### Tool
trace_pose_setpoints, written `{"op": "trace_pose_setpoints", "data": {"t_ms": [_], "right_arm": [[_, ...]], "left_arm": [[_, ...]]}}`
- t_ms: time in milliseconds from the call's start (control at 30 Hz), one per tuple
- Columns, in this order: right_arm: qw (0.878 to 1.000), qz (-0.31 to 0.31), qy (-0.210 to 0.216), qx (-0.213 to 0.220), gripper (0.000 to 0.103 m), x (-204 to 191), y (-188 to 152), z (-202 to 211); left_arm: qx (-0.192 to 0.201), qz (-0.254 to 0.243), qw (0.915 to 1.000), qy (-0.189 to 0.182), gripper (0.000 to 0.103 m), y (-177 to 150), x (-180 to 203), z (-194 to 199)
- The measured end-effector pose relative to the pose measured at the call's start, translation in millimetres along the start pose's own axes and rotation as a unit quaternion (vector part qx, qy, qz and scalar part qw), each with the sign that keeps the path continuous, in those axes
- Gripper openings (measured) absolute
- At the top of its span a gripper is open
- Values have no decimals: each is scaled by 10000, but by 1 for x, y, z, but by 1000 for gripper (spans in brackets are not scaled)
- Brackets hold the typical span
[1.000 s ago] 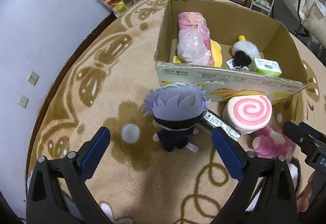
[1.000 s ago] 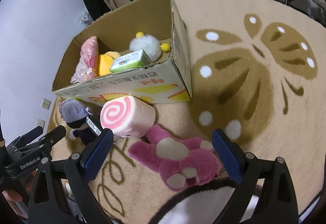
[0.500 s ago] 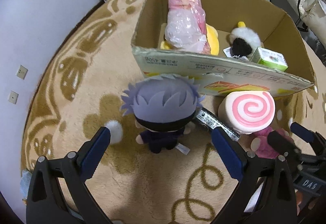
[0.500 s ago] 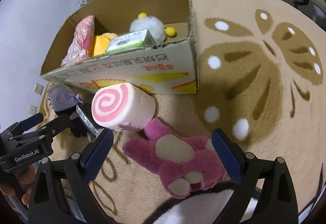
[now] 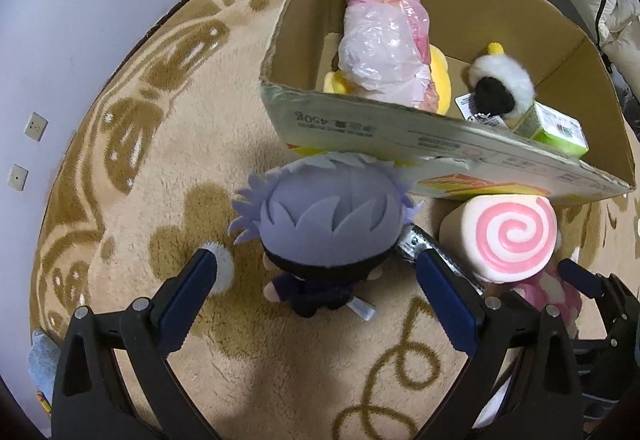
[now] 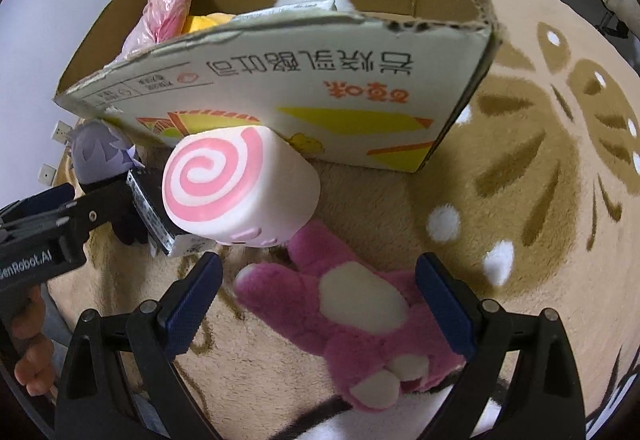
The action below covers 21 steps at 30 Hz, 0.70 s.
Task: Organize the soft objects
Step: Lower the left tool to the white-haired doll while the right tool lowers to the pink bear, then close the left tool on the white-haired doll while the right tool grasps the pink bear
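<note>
A doll with spiky lavender hair sits on the rug in front of a cardboard box. My left gripper is open, its fingers on either side of the doll's body without touching. A pink-swirl roll cushion lies beside the doll, against the box. A pink plush bear lies on the rug below it. My right gripper is open, its fingers straddling the bear's upper body. The box holds a plastic-wrapped pink plush, a yellow plush, a white-and-black fluffy toy and a green carton.
A patterned beige rug covers the floor. A small silver packet lies between doll and roll. The wall with sockets is at the left. Shelves and clutter stand behind the box. The left gripper shows at the left of the right wrist view.
Both grippers have moved forward and down. The left now brackets the lavender-haired doll, the right brackets the pink bear. Nothing has been taken hold of.
</note>
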State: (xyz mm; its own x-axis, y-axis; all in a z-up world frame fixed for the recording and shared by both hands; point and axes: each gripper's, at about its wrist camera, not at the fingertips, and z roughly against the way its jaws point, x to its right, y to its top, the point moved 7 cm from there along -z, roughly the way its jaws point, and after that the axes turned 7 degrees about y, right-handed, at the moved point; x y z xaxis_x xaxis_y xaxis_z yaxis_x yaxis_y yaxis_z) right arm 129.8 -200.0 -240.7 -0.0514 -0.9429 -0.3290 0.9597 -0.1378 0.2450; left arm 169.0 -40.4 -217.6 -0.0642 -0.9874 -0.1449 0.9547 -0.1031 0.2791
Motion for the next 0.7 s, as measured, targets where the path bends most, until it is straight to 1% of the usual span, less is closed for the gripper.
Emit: {"op": "trace_pose_setpoints", "data": {"t_ms": [167,300,333,467,567,700], "right_arm": [[10000,19,-18,-61,101,-5,-3,-6],[9996,102,-158,-203,101,-6,-3,-19],[9995,121,-192,-211,101,-8,-3,-20],[9990,83,-357,-240,92,-8,-5,-25],[9992,37,-346,-217,91,-6,-4,-27],[9988,125,-420,-232,90,-10,-5,-32]], "left_arm": [[-43,96,9999,-100,99,3,-2,-5],[-48,187,9997,-153,99,8,-6,-8],[-48,214,9996,-153,99,10,-10,-11],[-65,340,9992,-195,99,13,-16,-15],[-18,409,9988,-279,99,16,-19,-18],[-19,462,9985,-309,99,19,-19,-22]]}}
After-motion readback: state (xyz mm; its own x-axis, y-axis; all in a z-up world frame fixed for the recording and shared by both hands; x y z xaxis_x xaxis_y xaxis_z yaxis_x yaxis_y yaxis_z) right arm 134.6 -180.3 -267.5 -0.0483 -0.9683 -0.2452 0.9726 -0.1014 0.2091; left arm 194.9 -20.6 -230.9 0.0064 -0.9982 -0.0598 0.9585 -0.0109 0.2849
